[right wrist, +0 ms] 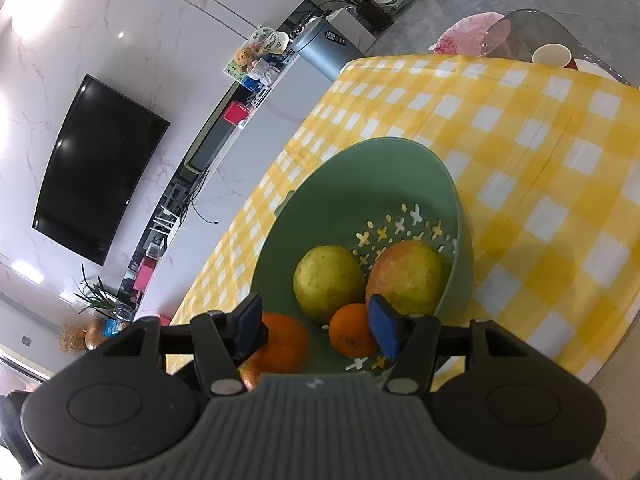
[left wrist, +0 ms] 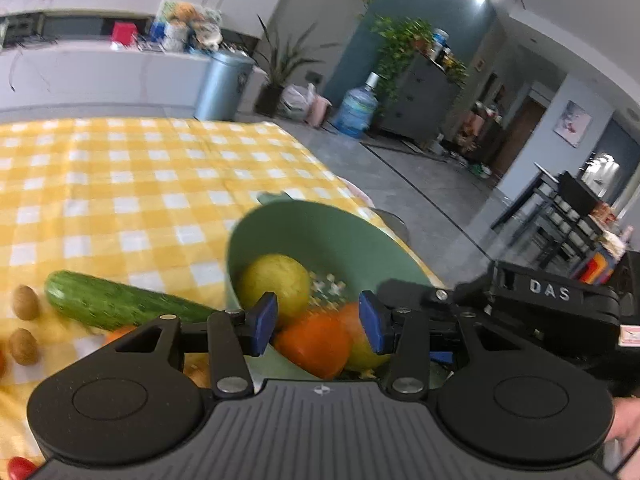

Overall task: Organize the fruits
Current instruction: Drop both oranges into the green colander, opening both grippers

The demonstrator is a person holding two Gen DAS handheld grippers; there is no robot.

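Right wrist: round smooth lemon (right wrist: 327,282) in perforated green bowl (right wrist: 360,184).

Green bowl (right wrist: 360,184); yellow-white checked cloth (right wrist: 540,168); orange tangerine (right wrist: 352,330); blue claw pads (right wrist: 384,328).

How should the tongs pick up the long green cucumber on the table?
Grip the cucumber across its middle, coming from above. It lies flat on the yellow checked cloth, long but narrow, so the tongs span its width, not its length.
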